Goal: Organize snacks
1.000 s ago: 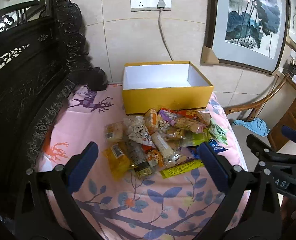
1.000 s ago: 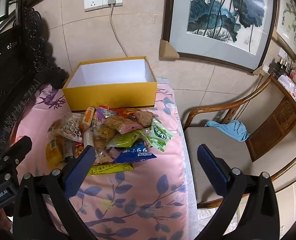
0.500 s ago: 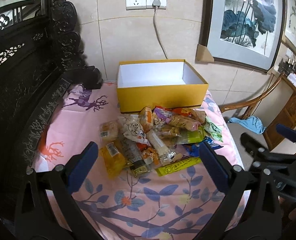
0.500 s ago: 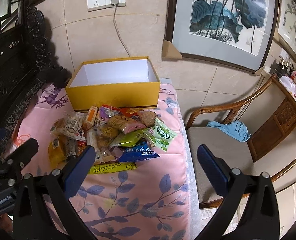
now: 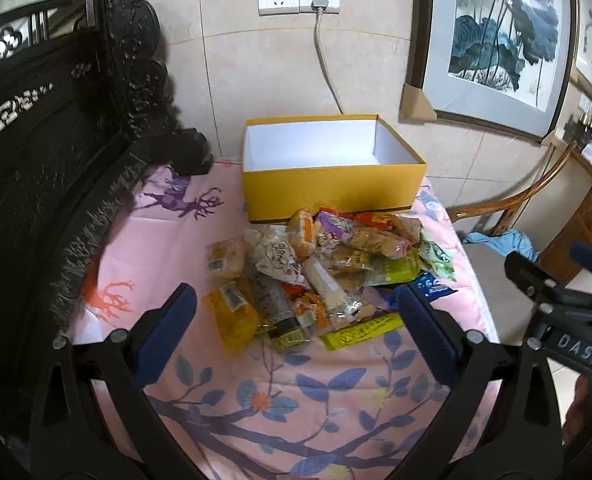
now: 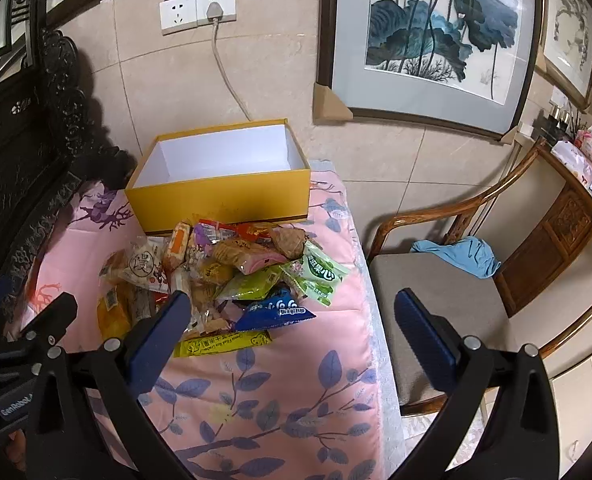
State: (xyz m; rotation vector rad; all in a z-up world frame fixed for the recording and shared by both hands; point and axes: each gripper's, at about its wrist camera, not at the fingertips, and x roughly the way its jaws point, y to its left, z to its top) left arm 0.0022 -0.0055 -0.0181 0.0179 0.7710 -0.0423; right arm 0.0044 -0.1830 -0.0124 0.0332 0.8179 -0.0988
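Both tongs are held spread wide, nothing gripped. Left tongs point(image 5: 296, 320) are held above the near edge of the snack pile point(image 5: 320, 268); right tongs point(image 6: 288, 320) are held further right, straddling the counter's right edge, with only the left finger over the pile point(image 6: 216, 272).

The pile is heaped mid-counter on a pink floral cloth point(image 5: 280, 396), its far side just in front of the yellow box point(image 5: 332, 184), possibly touching it. The box is open-topped with a white interior; no contents are seen in either view. It is set at the far end of the counter, near the tiled wall.

Items noted in the pile:
- blue packet point(image 6: 276, 312) at the near right edge
- long yellow-green stick pack point(image 6: 224, 342) nearest the tongs, lying flat on the cloth
- green packet point(image 6: 320, 276) on the right side
- yellow packet point(image 5: 234, 316) at the near left
- white pouch with a printed character point(image 6: 144, 264) on the left

A wooden chair point(image 6: 448, 300) is seen right of the counter, with a blue cloth point(image 6: 464, 254) on its seat. Dark carved furniture point(image 5: 48, 184) is seen along the left.
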